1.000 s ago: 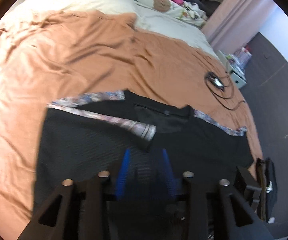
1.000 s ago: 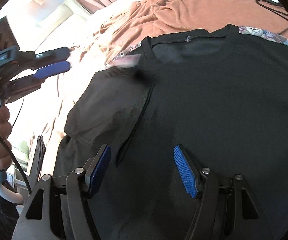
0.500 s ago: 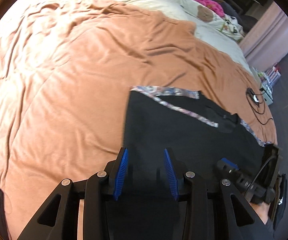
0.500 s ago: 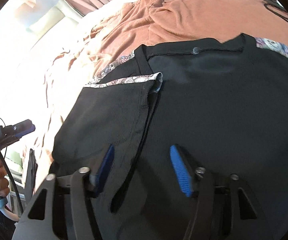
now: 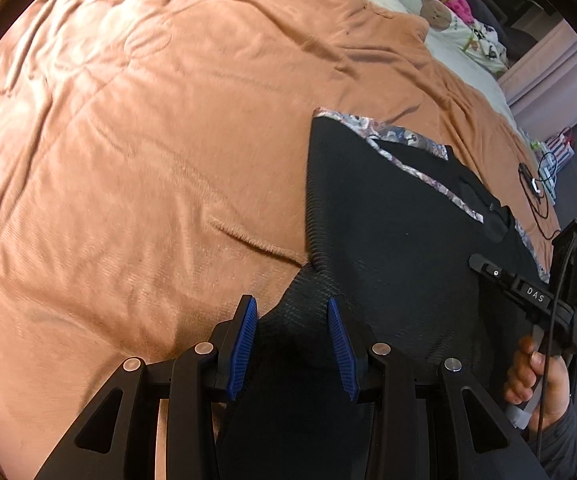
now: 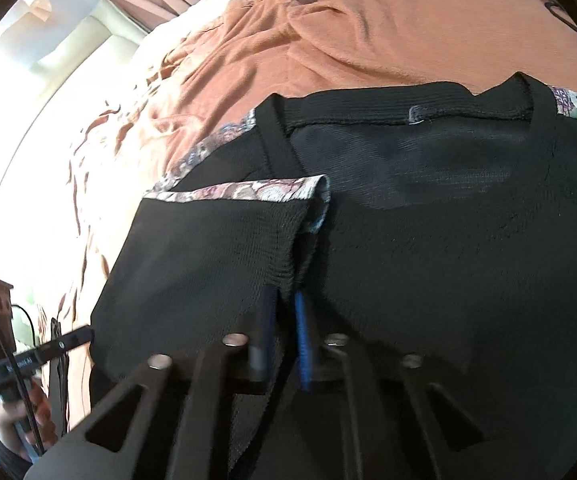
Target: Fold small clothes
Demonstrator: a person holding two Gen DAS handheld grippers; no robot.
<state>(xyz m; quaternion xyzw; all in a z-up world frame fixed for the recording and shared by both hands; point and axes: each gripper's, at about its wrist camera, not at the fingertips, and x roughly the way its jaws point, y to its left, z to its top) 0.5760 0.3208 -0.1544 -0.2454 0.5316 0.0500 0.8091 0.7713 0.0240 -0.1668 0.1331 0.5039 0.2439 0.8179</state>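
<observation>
A wide orange-brown blanket (image 5: 160, 152) covers the bed, rumpled into soft ridges, and it carries everything here. On it lies the black T-shirt (image 5: 400, 248), spread flat with its neckline (image 6: 412, 116) toward the far side and patterned floral trim (image 5: 392, 136) showing along the shoulders. One sleeve (image 6: 216, 256) is folded inward over the body, its floral cuff lying across the chest.

The left gripper (image 5: 292, 340) sits low at the shirt's near edge, its blue pads (image 5: 242, 344) parted, with a raised hump of black fabric sitting between them but neither pad pressing it. The right gripper (image 6: 284, 320) is over the folded sleeve's inner edge, blue pads drawn nearly together with a bunched ridge of the black knit pinched between them; the frame is motion-blurred there.

In the left view, the person's right hand (image 5: 536, 376) wraps the other tool's handle beside the shirt. A black cable (image 5: 536, 188) lies coiled on the blanket's far corner.
</observation>
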